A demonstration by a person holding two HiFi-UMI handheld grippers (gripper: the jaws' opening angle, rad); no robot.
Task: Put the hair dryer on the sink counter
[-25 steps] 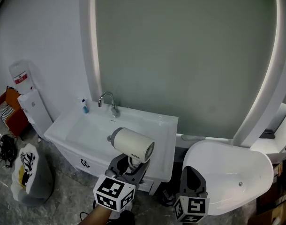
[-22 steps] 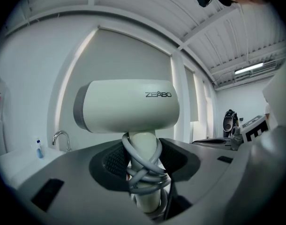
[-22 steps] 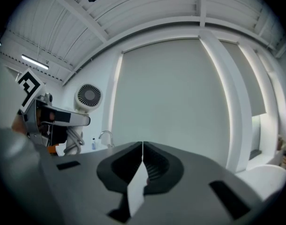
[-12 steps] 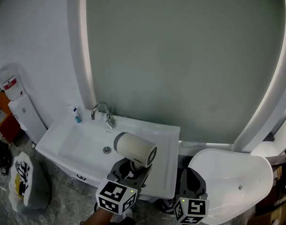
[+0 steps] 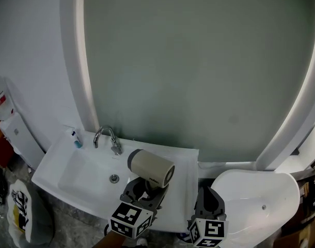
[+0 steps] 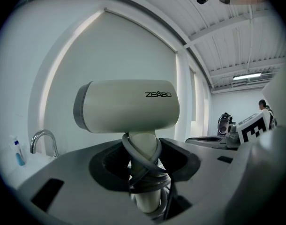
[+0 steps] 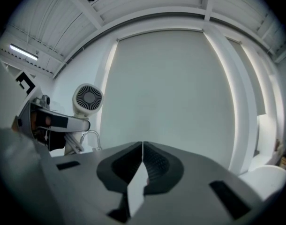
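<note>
Over the sink counter (image 5: pixel 181 192), left claw (image 5: pixel 145 186) clamps the hair dryer (image 5: pixel 150 167) by its handle, barrel above; right claw (image 5: pixel 209 195) clenched empty.

The head camera looked steeply down from just behind the left gripper (image 5: pixel 143 186) and right gripper (image 5: pixel 209 204), both at the lower edge. The sink counter (image 5: pixel 59 161) lay at lower left, and the mirror (image 5: pixel 199 71) filled the upper frame. The left gripper camera faced nearly level, with the hair dryer (image 6: pixel 126 106) very close at centre and the faucet (image 6: pixel 43 142) at lower left. The right gripper camera faced the mirror and shared the hair dryer and faucet at its left.
</note>
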